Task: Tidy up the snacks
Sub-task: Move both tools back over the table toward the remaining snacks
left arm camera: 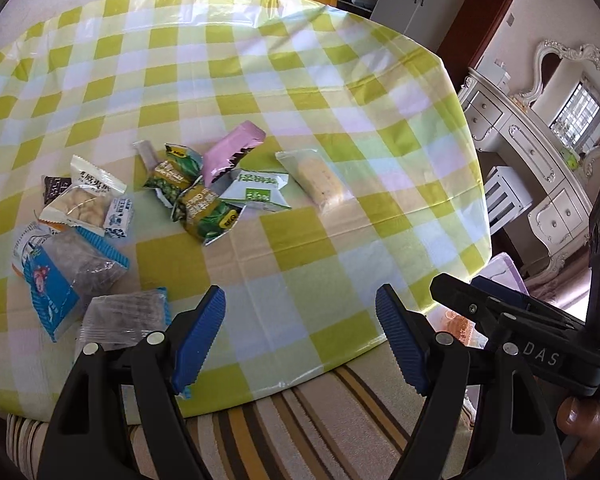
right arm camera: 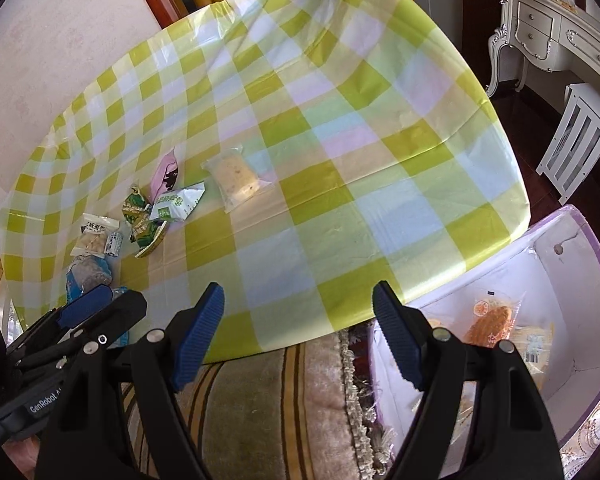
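Both grippers are found empty with jaws spread wide: the left gripper is held over the near edge of the table, the right gripper likewise, with nothing between the pads.

The snacks are found loose on the checked tablecloth, clustered toward the table's left edge: green packets, a pink wrapper, a white-and-green sachet, a clear cracker pack and blue-trimmed bags. A clear-wrapped cake lies apart, nearer the centre. A white box beyond the table's near right corner already holds what appears to be an orange-labelled pack, though glare obscures it.

Risks noted:
- Overlapped packets may be pinched two at once.
- Slick film may slide from the pads in transit to the box.
- The thin tablecloth may be caught and dragged, shifting the pile.
- The two grippers, close together, may collide.
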The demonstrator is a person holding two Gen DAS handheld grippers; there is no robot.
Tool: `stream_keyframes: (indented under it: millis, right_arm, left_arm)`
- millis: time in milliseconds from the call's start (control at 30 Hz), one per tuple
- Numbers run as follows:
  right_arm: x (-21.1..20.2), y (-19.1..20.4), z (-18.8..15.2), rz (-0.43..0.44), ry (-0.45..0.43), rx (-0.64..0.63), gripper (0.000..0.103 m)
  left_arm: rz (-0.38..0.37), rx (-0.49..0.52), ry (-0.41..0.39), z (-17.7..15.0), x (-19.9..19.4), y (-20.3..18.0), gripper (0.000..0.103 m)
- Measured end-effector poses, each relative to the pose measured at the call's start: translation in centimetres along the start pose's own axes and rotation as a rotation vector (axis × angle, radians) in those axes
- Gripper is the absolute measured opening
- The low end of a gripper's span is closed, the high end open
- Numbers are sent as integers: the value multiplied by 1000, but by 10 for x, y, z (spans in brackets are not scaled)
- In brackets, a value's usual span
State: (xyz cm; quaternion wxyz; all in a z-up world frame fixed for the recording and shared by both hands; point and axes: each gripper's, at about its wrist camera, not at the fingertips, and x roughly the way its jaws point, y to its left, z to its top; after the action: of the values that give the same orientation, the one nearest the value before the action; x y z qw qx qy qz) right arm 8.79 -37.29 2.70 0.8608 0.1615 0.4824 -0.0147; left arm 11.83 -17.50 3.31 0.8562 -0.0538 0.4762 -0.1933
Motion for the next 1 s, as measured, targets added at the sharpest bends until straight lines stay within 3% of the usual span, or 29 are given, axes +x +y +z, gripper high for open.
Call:
stream_keyframes:
  millis: [433,1000]
  right_arm:
    - [18,71,-17,76,69,-139,79]
    - [50,166,-43,194,182,-295,88]
  left_arm:
    - [46,-191,-68,-12,-39,83,75]
    - [182,-377,-108,-26,-74,193,75]
